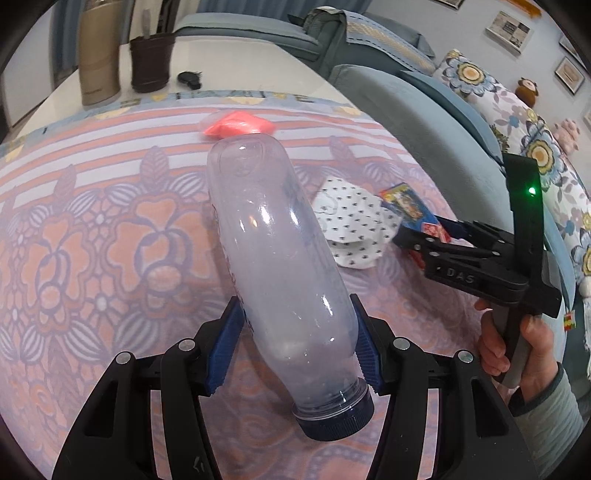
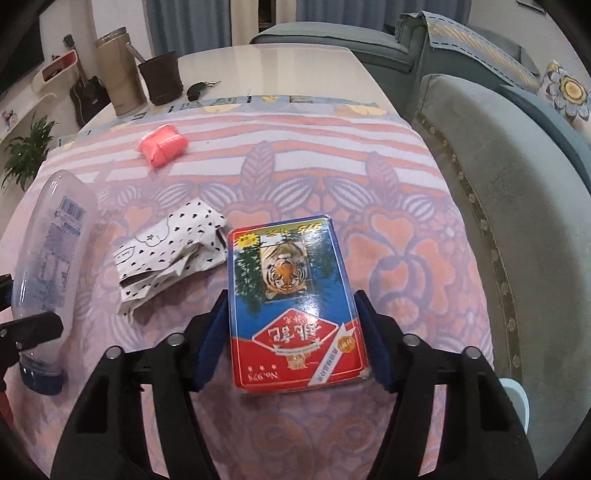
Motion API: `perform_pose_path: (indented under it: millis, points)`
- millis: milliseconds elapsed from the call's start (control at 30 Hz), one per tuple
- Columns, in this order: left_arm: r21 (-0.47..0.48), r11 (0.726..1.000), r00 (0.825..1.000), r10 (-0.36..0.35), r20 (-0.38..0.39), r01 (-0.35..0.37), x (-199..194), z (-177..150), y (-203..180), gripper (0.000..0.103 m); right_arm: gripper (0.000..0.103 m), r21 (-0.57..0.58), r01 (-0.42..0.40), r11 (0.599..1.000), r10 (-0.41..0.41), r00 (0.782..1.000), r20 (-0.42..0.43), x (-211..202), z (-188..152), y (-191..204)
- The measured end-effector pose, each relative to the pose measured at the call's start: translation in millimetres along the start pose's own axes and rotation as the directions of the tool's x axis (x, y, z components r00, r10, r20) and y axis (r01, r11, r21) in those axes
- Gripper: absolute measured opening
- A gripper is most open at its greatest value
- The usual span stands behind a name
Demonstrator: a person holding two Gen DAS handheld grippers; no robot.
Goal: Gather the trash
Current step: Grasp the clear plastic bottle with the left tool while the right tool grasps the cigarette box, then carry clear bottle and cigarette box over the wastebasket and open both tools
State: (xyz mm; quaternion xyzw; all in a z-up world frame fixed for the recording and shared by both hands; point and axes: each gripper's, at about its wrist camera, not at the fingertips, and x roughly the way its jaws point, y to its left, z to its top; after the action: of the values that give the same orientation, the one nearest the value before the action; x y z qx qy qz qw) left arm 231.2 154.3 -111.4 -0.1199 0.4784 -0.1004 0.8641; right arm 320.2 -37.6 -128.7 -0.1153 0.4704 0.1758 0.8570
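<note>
Pink-and-lilac floral tablecloth [image 2: 424,258]: the left gripper [image 1: 295,347] is clamping a clear plastic bottle with dark blue cap [image 1: 273,240]. The right gripper [image 2: 291,332] is straddling a red-and-blue tiger-print card box [image 2: 291,295], pads close beside it, contact unclear. Only the right view is showing the guitar [image 2: 86,94].

The tabletop [image 2: 295,62] is pale and glossy, its near part covered by a patterned cloth [image 2: 406,258] in pink, lilac and white. On the bare far part stand a tall beige tumbler [image 2: 120,75] and, beside it, a dark brown cup [image 2: 162,77] with a utensil in it. A black key fob [image 2: 197,89] lies near the cup. A grey-blue sofa [image 2: 517,229] flanks the tabletop, with a floral cushion [image 1: 476,79] and a brown soft toy [image 1: 527,90]. Framed pictures [image 1: 509,27] hang on the wall. A guitar [image 2: 86,92] and a green plant [image 2: 26,151] stand beyond.
</note>
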Motion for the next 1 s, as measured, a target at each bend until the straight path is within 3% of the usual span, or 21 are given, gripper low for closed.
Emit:
perform_pose_path:
  millis: [200,600,733,1000]
  points:
    - [0.052,0.998,1.0,-0.023,0.017,0.022,-9.7,2.7,-24.7,0.055,0.056,0.015,-0.004,1.0,0.004,1.0,0.029,-18.3,-12.7,-1.1]
    - [0.185,0.982,0.993,-0.058,0.099,0.039,-58.1,5.2,-108.1,0.055,0.056,0.122,-0.019,0.992,-0.002,0.984,0.176,-120.0,-37.8,-36.8]
    - [0.236,0.972,0.986,-0.034,0.161,-0.005,-78.3,0.4,-148.3,0.054,0.056,0.179,-0.006,0.984,-0.038,0.97,0.242,-167.6,-52.7,-59.6]
    - [0.369,0.93,0.973,-0.075,0.22,-0.012,-95.0,-11.8,-244.6,0.054,0.056,0.346,0.047,0.937,-0.156,0.943,0.294,-240.9,-97.4,-131.0]
